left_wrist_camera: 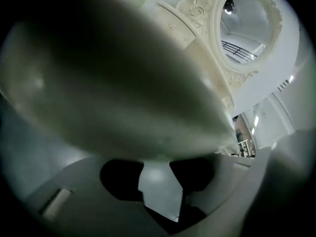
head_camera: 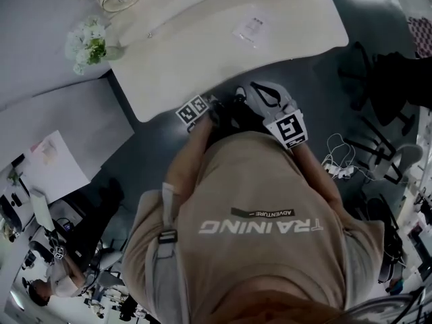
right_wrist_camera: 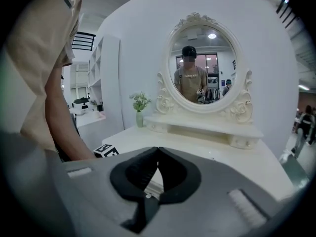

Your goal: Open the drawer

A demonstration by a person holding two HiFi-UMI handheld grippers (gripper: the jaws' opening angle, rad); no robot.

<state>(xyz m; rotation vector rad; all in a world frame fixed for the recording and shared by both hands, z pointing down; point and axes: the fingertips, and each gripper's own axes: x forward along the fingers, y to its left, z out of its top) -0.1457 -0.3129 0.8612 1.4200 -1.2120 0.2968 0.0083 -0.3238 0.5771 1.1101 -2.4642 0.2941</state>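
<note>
The cream dressing table (head_camera: pixel 202 59) stands in front of me; its drawer lies under the top and shows in no view. My left gripper (head_camera: pixel 206 113) sits at the table's front edge, left of the right gripper (head_camera: pixel 260 100). In the left gripper view the left gripper (left_wrist_camera: pixel 158 177) is open with only pale background between its black pads (left_wrist_camera: pixel 121 181); the table's blurred edge (left_wrist_camera: pixel 123 83) looms just above. The right gripper (right_wrist_camera: pixel 158 149) is shut, tips touching, aimed over the tabletop (right_wrist_camera: pixel 222 152) with nothing held.
An oval mirror (right_wrist_camera: pixel 203 63) in a carved frame stands at the table's back, a vase of flowers (head_camera: pixel 88 42) at its left end, a small card (head_camera: pixel 248 29) on top. Black chairs (head_camera: pixel 378 79) and a power strip (head_camera: pixel 341 169) are to the right.
</note>
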